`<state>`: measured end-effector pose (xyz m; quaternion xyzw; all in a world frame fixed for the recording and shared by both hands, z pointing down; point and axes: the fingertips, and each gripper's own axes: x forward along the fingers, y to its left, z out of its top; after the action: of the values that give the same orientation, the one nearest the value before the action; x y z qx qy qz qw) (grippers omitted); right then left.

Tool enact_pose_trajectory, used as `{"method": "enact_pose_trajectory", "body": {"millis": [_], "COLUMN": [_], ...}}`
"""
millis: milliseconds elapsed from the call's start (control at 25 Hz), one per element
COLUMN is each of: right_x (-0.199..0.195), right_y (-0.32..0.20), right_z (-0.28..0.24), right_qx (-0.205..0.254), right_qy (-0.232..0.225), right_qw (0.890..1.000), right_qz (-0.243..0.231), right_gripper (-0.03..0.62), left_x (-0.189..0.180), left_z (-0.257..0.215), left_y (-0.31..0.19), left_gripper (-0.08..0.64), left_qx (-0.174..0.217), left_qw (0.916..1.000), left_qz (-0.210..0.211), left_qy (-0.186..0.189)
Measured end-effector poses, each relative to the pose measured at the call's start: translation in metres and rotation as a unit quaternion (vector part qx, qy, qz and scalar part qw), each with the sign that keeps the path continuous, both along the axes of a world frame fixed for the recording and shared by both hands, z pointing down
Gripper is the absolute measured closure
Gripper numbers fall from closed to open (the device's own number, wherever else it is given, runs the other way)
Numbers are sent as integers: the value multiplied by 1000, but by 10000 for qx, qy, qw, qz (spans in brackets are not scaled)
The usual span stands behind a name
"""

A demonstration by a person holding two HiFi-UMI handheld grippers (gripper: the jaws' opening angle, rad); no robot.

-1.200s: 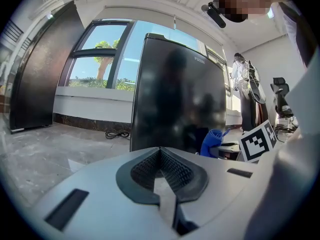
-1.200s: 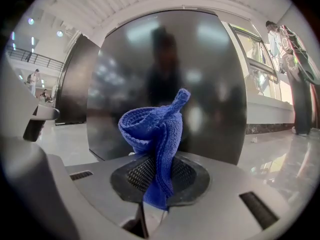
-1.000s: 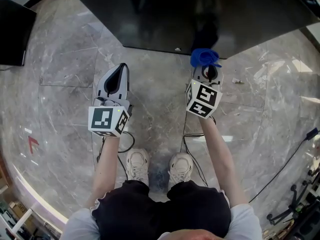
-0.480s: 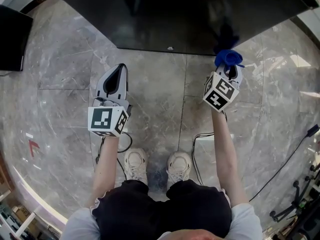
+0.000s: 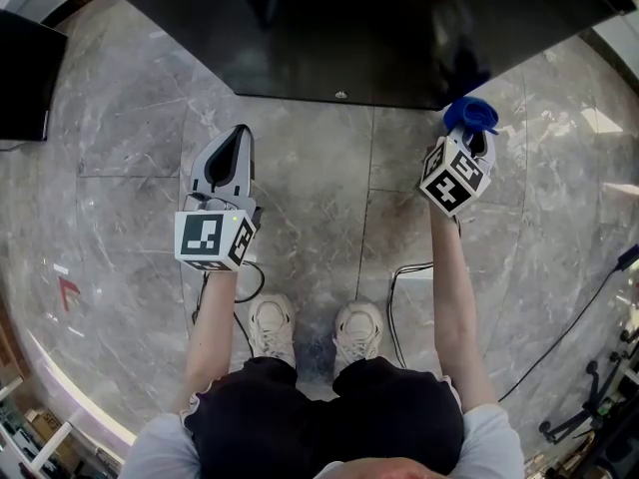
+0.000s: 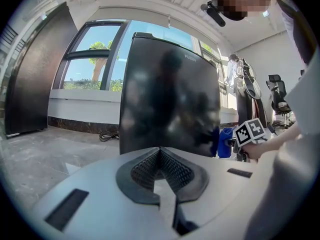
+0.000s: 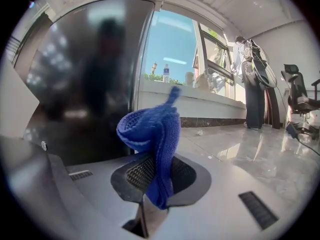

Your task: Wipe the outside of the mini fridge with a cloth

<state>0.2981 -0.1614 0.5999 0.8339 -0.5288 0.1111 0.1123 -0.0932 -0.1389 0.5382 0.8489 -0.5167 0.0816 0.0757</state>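
Observation:
The black glossy mini fridge [image 5: 349,23] stands on the floor straight ahead; its front door [image 6: 170,96] fills the left gripper view and its right corner [image 7: 90,79] shows in the right gripper view. My right gripper [image 5: 475,134] is shut on a bunched blue cloth [image 5: 469,114] [image 7: 152,134], held at the fridge's front right corner. Whether the cloth touches the fridge I cannot tell. My left gripper [image 5: 240,140] hangs shut and empty in front of the fridge, a short way back from the door.
Grey marble floor [image 5: 300,198] all around. A second dark cabinet [image 5: 25,63] stands at the left. Cables [image 5: 399,307] trail by the person's shoes. An office chair [image 7: 300,99] and a window ledge [image 7: 210,101] lie to the right.
My right gripper with the blue cloth has swept rightward along the fridge's front edge to its right corner. The left gripper has stayed in place.

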Motion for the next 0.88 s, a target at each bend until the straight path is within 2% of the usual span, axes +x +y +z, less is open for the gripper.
{"method": "enact_pose_trajectory", "body": {"millis": [200, 480, 640, 880], "right_x": [0, -48, -73, -109], "right_y": [12, 24, 29, 42], "right_z": [-16, -61, -81, -99], "right_qx": [189, 590, 752, 849], "right_qy": [-445, -695, -778, -790], "right_qw": [9988, 9938, 9899, 9845], "right_qz": [61, -631, -917, -1314], "right_gripper": [520, 520, 520, 520], "left_x": [3, 18, 25, 15], "left_z": [-1, -18, -32, -60], "left_y": [0, -1, 7, 15], "left_gripper": [555, 555, 555, 555], "left_qx": [15, 216, 383, 622], "left_qw": [10000, 9995, 9988, 9977], "left_qz": [21, 147, 310, 154], "left_qy": [-5, 153, 78, 198]}}
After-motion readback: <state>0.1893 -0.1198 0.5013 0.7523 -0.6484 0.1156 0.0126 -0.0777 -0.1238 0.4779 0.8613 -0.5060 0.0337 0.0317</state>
